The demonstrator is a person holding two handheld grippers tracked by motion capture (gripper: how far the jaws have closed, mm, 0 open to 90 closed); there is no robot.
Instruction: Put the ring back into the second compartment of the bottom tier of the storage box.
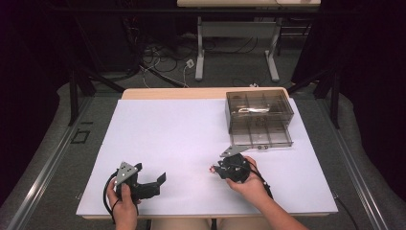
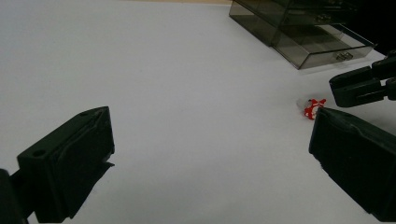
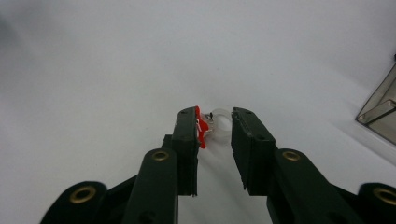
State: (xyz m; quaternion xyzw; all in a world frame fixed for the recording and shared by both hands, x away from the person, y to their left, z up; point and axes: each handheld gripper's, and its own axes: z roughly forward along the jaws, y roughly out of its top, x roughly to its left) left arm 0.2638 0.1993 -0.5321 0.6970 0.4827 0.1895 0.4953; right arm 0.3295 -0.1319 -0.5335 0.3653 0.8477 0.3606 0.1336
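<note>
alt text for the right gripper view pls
The right gripper has its two black jaws closed around a small red and clear plastic piece just above a white table; the left jaw touches the red part, the right jaw meets the clear ring. A corner of a smoky clear plastic drawer box shows at the right edge.

Open white table (image 1: pixel 182 139) left and centre; smoky drawer box (image 1: pixel 259 117) blocking far right corner
</note>
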